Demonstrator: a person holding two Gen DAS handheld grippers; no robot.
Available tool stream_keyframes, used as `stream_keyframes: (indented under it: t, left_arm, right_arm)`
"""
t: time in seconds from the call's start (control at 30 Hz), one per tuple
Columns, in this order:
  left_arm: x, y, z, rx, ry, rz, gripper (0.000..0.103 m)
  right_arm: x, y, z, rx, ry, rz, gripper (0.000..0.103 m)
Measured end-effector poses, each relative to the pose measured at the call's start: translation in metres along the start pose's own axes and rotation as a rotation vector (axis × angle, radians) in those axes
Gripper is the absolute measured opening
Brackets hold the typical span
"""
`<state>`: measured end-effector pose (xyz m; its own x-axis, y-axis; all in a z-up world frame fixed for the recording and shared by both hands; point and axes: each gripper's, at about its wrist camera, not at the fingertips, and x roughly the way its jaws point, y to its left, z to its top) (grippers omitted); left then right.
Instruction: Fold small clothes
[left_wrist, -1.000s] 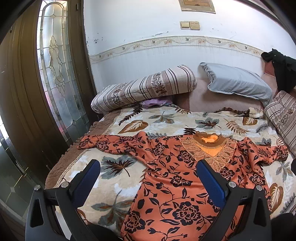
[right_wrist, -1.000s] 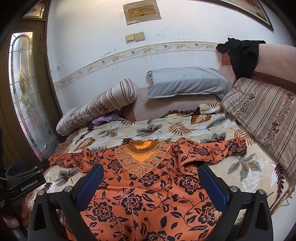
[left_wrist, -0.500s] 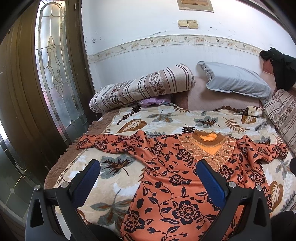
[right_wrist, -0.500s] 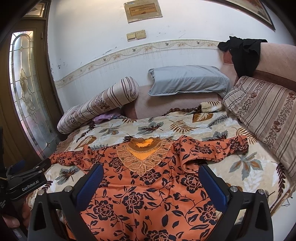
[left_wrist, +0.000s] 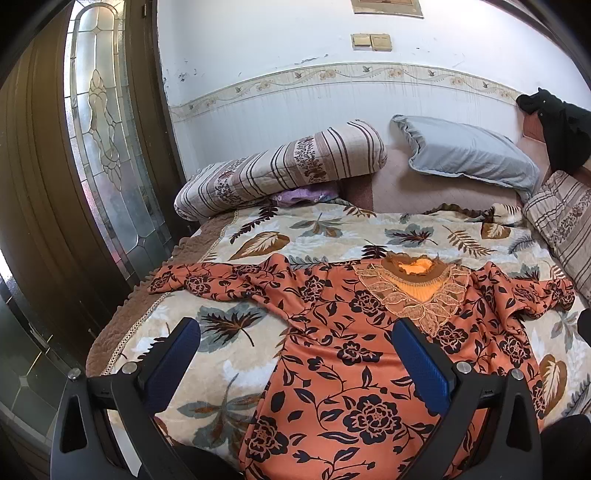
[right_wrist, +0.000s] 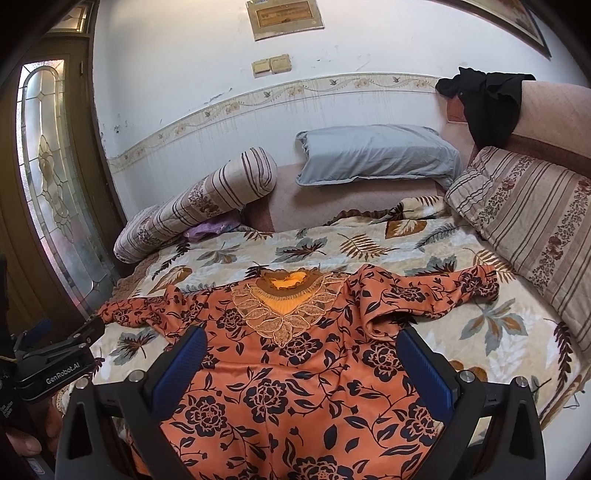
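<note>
An orange garment with black flowers (left_wrist: 354, 354) (right_wrist: 295, 373) lies spread face up on the bed, both sleeves stretched out sideways and its lace neckline (right_wrist: 284, 295) toward the pillows. My left gripper (left_wrist: 295, 341) hovers open above the garment's left side and the leaf-print blanket. Over the garment's lower middle my right gripper (right_wrist: 301, 349) stands open. Neither holds anything. The left gripper's body (right_wrist: 55, 354) shows at the left edge of the right wrist view.
A leaf-print blanket (left_wrist: 255, 236) covers the bed. A striped bolster (left_wrist: 280, 166), a grey pillow (left_wrist: 469, 151) and a striped cushion (right_wrist: 528, 214) line the back and right. Black cloth (right_wrist: 484, 103) hangs on the headboard. A glass-panelled wooden door (left_wrist: 99, 147) stands left.
Both grippers drifted slightly backward and down relative to the bed; the garment has not moved and both stay open.
</note>
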<state>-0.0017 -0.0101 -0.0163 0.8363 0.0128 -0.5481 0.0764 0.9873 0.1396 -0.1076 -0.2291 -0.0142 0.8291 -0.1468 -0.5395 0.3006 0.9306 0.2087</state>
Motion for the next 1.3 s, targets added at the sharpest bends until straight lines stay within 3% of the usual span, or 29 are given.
stream_keyframes:
  t: [1.1,1.3]
  left_arm:
    - [0.037,-0.012,-0.009,0.040,0.049,0.001,0.103]
    - [0.068,-0.019,-0.020,0.082,0.127,-0.032,0.103]
  right_arm:
    - [0.035,-0.010,-0.005,0.024,0.072,-0.029,0.103]
    - [0.053,-0.044,-0.005,0.089,0.098,-0.068,0.103]
